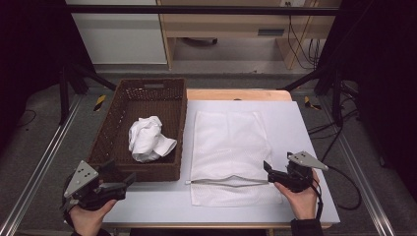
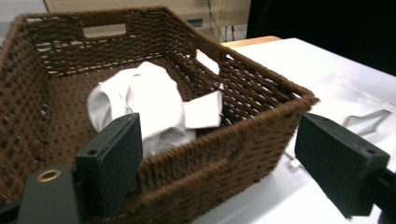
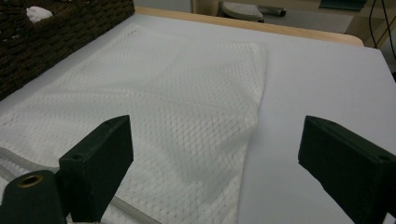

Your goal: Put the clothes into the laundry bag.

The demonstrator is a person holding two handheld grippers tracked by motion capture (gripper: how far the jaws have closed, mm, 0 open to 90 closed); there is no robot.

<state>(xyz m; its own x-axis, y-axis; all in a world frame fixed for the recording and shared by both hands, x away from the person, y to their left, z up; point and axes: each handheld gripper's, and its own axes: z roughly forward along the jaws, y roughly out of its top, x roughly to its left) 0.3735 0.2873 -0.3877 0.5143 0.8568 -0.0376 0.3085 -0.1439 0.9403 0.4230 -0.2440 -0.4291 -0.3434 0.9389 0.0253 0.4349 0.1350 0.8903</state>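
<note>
Reaching toward the wicker basket (image 1: 123, 147), the left hand-held gripper (image 1: 129, 181) hovers at the basket's near rim, at about seven o'clock on the counter (image 1: 305, 128) in the high view. Its jaws stand wide apart with nothing between them; in the left gripper view they frame the basket's near wall, and the crumpled white cloth (image 2: 144, 105) lies beyond it on the basket floor.

The cloth (image 1: 147, 138) sits loosely bunched near the middle of the basket, apart from the walls as far as can be told. It looks light and soft, likely to sag and unfold once lifted, so a pinch on the highest, thickest fold at the top of the bundle should carry more of it than a grab at the flat flap (image 2: 203, 109) sticking out at its three o'clock side. The woven wall is stiff and rough, and a jaw could catch on the rim on the way in.

The right hand-held gripper (image 1: 266, 167) rests at about five o'clock, its jaws also spread and empty, pointing at the right end of the zip (image 1: 228, 183) of the white mesh laundry bag (image 1: 226, 137). The bag lies flat on the counter just beside the basket's right wall. Its mesh looks thin, limp and a little slippery; the zip edge seems the firmest place to take hold and keep the mouth open.
</note>
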